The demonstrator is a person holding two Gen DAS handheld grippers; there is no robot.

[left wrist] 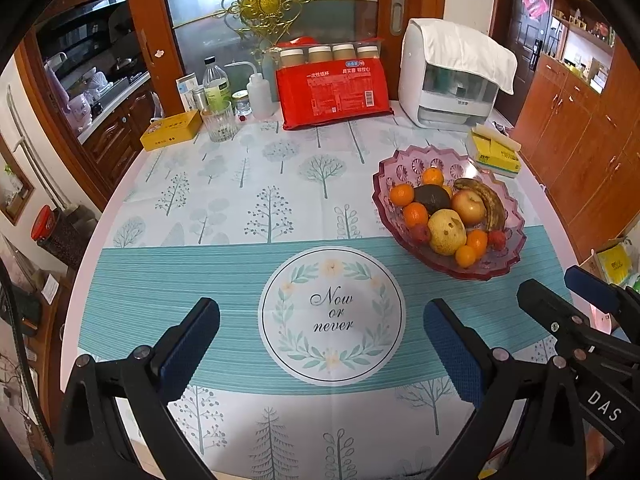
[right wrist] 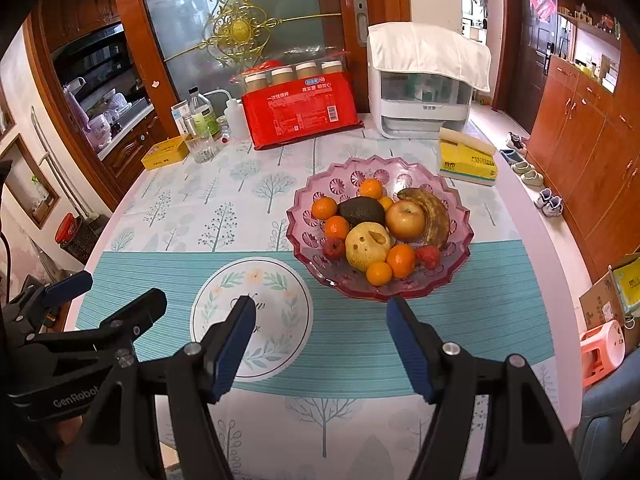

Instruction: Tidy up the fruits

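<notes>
Red pkg (right wrist: 302,114) & white appliance (right wrist: 420,92) behind fruit bowl (right wrist: 460,216).

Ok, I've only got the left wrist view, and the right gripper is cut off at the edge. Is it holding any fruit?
Observer: No. The right wrist view shows the right gripper open, with nothing between its fingers.
Operator: Anything on the floor to the right of the table?
Observer: Yes, several small shoes lie there.
Operator: And nearer the camera?
Observer: A pink stool stands on the floor.
</notes>
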